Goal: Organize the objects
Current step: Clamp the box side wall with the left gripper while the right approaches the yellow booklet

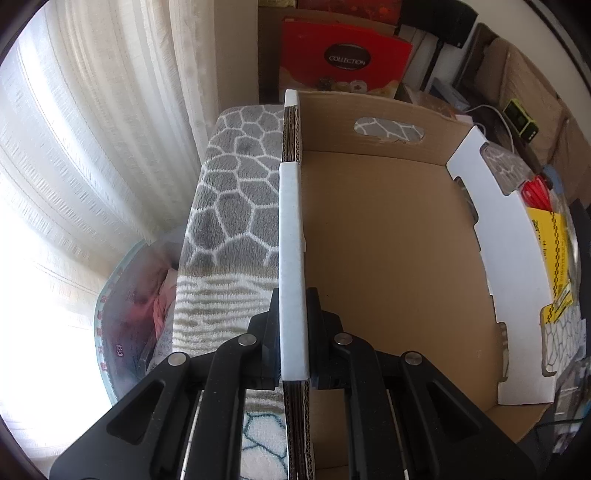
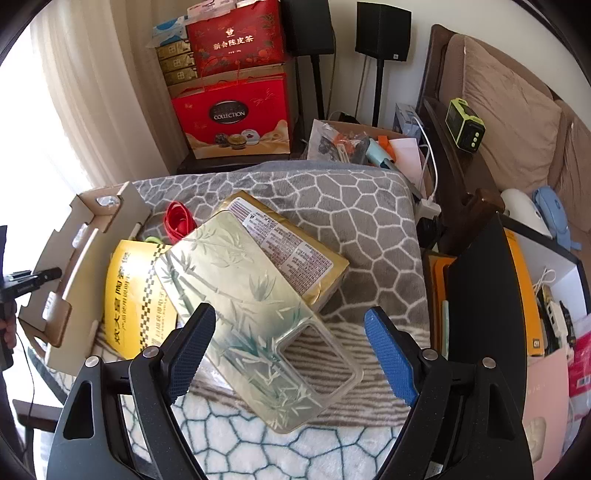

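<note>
Centrally in the left wrist view, the left gripper (image 1: 293,321) is clamped on the white-edged side wall of the open brown cardboard box (image 1: 388,266), one black finger outside the wall, one inside. The box floor shows bare brown card, with an oval handle cutout in the far wall at 12 o'clock.

Seen from the right wrist view, that box (image 2: 79,258) sits at 9 o'clock on the grey fleece blanket with a white stone pattern (image 2: 354,210). Just beside it, toward the middle, lie a yellow packet with black check stripes (image 2: 131,291), a flat gold packet with a printed label (image 2: 280,243) and a clear phone case printed with green bamboo (image 2: 251,317), overlapping one another, the case on top. A red looped band (image 2: 177,221) lies behind them.

The right gripper (image 2: 290,341) hangs above the near end of the phone case, its blue-padded fingers (image 2: 388,354) spread wide to either side and touching nothing.

At 12 o'clock, past the blanket, stand red gift boxes (image 2: 232,118) and black speakers on poles (image 2: 382,31); pale curtains (image 2: 92,110) hang at 10 o'clock, and a brown cushioned sofa (image 2: 509,110) sits at 2 o'clock.
</note>
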Demonstrator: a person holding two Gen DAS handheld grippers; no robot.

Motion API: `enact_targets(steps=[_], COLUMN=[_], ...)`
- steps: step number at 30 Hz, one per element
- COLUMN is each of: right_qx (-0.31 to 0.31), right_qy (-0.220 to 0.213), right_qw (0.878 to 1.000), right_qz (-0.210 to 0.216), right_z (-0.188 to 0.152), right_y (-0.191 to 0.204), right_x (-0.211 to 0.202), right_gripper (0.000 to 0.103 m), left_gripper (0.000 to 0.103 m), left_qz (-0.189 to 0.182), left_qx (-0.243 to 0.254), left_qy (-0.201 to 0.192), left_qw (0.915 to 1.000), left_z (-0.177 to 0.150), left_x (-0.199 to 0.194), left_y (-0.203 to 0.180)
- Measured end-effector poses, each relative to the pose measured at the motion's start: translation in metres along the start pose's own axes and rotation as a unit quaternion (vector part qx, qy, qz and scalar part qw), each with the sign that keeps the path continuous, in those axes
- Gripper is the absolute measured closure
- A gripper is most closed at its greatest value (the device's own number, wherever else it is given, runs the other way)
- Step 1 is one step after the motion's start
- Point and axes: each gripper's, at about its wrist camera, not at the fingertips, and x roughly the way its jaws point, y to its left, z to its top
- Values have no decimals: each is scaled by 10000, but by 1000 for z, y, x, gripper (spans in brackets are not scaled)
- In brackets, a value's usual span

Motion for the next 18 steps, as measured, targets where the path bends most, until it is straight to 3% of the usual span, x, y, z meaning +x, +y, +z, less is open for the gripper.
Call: enact_targets(steps=[7,11,15,18], right_qx=[-295,-224,47,416], right_qy=[110,321,556,643], right_qw=[9983,9962,9942,9884], right_qz=[494,775,923,1312], right_z=[-15,-26,-40,-49], right_y=[37,50,51,45], right_x=[-14,-5,14,26], right_gripper=[19,38,44,51], left_gripper=[93,93,93,93], left_qz=[42,49,29,11], left_qx=[-29,-80,-88,-100], left_qy=[11,-2,10,4], left_qw=[10000,10000,10000,9999], left_z=[-5,-5,-5,-5], left_x=[-4,-4,-3,-2], left_y=[2,1,2,3])
